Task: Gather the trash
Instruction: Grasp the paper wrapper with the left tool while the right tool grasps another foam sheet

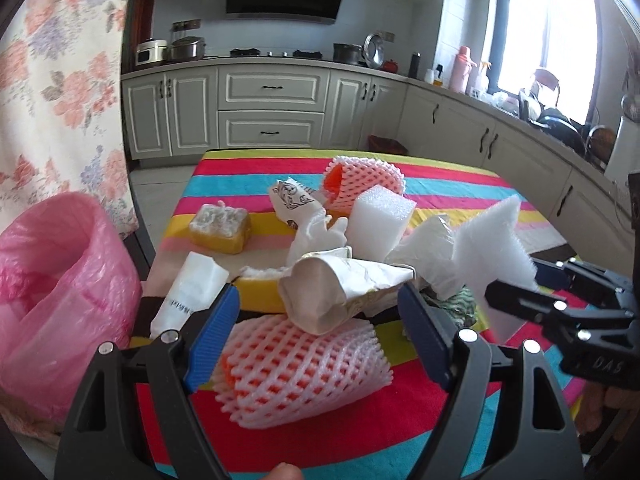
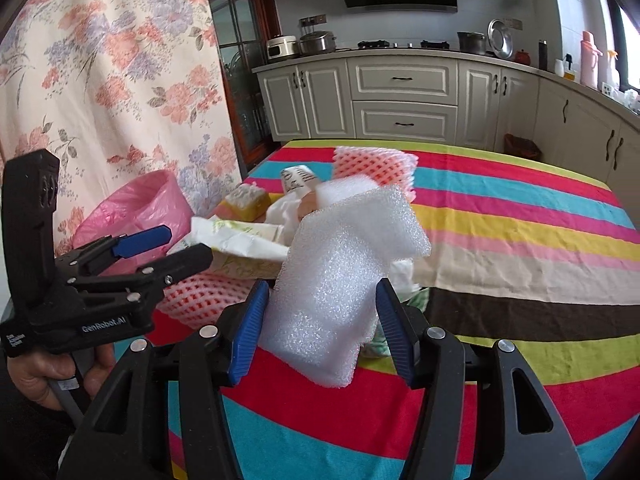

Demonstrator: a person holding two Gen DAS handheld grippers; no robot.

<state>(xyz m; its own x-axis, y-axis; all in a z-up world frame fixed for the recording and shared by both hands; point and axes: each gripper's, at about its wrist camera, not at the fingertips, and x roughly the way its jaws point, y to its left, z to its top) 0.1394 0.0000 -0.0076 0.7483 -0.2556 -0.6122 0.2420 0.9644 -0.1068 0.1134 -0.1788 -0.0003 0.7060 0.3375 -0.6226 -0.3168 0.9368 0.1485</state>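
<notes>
Two grippers up: right gripper pinching white foam sheet above striped tablecloth; left gripper spread, empty. Carry foam left to pink bag; keep pinch firm, release over opening.

We carry two matching black plastic tongs, the left tongs and the right tongs. Each has ribbed blue pads on its fingers and round silver screw heads at the pivots. The left body reads "GenRobot.AI" in white lettering.
</notes>
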